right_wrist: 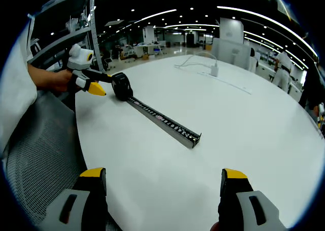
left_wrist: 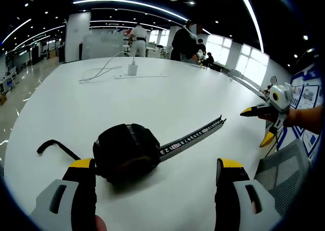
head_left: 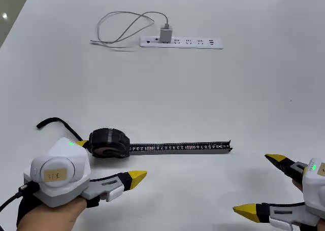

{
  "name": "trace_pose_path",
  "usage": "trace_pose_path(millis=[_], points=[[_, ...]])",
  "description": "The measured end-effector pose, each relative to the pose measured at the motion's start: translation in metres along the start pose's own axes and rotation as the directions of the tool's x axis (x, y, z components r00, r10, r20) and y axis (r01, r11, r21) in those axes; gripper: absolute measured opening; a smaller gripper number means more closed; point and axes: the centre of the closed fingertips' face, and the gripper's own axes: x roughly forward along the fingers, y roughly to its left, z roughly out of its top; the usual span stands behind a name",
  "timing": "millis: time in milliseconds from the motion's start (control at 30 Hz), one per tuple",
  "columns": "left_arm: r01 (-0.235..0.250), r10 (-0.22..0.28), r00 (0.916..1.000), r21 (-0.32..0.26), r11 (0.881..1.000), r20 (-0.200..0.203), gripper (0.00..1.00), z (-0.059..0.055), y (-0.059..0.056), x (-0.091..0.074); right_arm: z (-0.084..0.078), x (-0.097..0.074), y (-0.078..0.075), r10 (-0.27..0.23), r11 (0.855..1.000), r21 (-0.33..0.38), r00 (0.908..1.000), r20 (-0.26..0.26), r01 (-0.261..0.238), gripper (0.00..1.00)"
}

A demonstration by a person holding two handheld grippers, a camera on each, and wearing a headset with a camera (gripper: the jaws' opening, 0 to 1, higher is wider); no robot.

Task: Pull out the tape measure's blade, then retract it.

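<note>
Status: tape measure case [head_left: 108,142] sits on the white table [head_left: 213,99] at the person's left, black and lying on its side. Blade [head_left: 180,147] is drawn out and lies flat on the table, running from the case toward the right. Numbers face up. End hook [head_left: 229,146] rests on the table with nothing gripping it.

Left gripper [head_left: 109,160] is at the case with jaws spread wide, clamping nothing. In the left gripper view the case [left_wrist: 129,151] is just ahead of the left gripper [left_wrist: 155,164], close against the tip of one yellow-tipped jaw and well off the other. Can't tell if that tip touches the case. Black strap [head_left: 53,122] trails off the case's far end, loose on the table.

Right gripper [head_left: 261,183] is at the lower right, jaws also spread and empty, apart from the end hook. In the right gripper view the blade [right_wrist: 162,120] runs diagonally away from the right gripper [right_wrist: 163,173] to the case [right_wrist: 122,85].

Far side of the table: white power strip [head_left: 181,42] with a charger [head_left: 165,34] plugged in and a grey cable [head_left: 124,27] looped to its left. People [left_wrist: 185,40] stand beyond the table in the left gripper view.
</note>
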Motion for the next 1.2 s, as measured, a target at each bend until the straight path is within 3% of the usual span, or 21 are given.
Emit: trace_pose_path(millis=[300, 500, 633, 867, 1200], points=[[-0.063, 0.063, 0.9978, -0.019, 0.998, 0.020, 0.92, 0.002, 0.004, 0.003, 0.001, 0.000, -0.006, 0.014, 1.000, -0.021, 0.9998, -0.014, -0.014, 0.87], [-0.157, 0.157, 0.9875, -0.028, 0.987, 0.016, 0.84, 0.004, 0.012, 0.008, 0.004, 0.001, -0.009, 0.031, 0.999, -0.043, 0.9993, -0.020, -0.032, 0.79], [-0.187, 0.189, 0.9816, -0.061, 0.980, 0.028, 0.83, 0.006, 0.016, 0.010, 0.007, 0.004, -0.012, 0.042, 0.997, -0.065, 0.9988, -0.024, -0.043, 0.73], [-0.237, 0.239, 0.9707, -0.061, 0.970, 0.027, 0.78, 0.005, 0.021, 0.014, 0.016, 0.011, -0.023, 0.043, 0.992, -0.116, 0.9985, -0.035, -0.047, 0.68], [-0.271, 0.274, 0.9613, -0.083, 0.959, 0.027, 0.78, 0.006, 0.024, 0.018, 0.028, 0.017, -0.037, 0.056, 0.984, -0.165, 0.9976, -0.039, -0.062, 0.54]])
